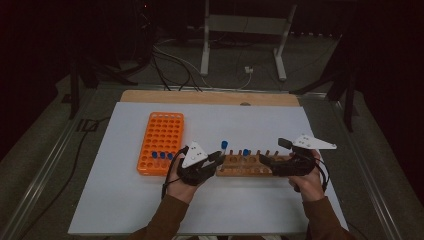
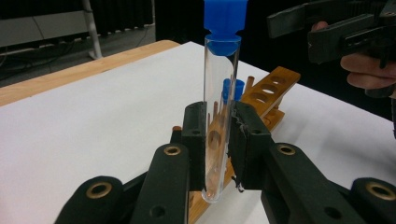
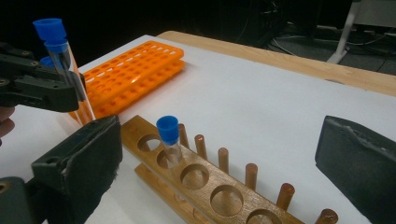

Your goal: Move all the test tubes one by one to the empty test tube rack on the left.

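On the white table (image 1: 125, 200), your left gripper (image 1: 216, 158) clamps a blue-capped tube (image 2: 219, 116) upright over the wooden rack's (image 1: 245, 166) left end. Your right gripper (image 1: 274, 152) stands released at the rack's right end. Keep the tube vertical and centre it over a hole before lowering.

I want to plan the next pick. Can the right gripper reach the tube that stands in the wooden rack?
Probably yes: the right gripper is open beside the wooden rack, and nothing blocks the capped tube.
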`<control>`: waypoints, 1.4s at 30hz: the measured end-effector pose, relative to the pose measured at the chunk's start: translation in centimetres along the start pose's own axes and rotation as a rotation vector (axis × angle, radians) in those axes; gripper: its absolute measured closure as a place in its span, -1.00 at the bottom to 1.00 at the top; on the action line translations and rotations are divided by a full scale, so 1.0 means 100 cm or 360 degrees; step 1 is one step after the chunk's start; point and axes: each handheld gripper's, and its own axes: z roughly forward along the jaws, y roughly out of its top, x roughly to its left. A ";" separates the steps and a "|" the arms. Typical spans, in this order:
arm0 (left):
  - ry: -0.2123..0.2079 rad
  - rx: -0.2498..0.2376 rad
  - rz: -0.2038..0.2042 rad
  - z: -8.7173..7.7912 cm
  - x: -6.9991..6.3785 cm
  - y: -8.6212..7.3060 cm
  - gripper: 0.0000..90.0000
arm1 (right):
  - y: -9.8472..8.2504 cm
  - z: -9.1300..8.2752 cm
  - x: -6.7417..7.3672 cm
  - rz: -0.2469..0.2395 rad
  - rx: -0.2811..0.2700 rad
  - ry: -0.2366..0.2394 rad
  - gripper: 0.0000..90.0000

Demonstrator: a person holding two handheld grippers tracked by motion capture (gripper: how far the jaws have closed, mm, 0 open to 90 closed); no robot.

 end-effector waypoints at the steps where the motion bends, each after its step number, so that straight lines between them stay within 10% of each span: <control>1: 0.0004 -0.0003 -0.0001 -0.001 0.001 0.000 0.74 | 0.000 0.000 0.000 0.0001 0.0001 0.0002 -1.00; 42: 0.0144 -0.0063 -0.0053 -0.066 0.033 -0.025 0.74 | -0.001 -0.001 0.001 0.0013 -0.0011 0.0024 -1.00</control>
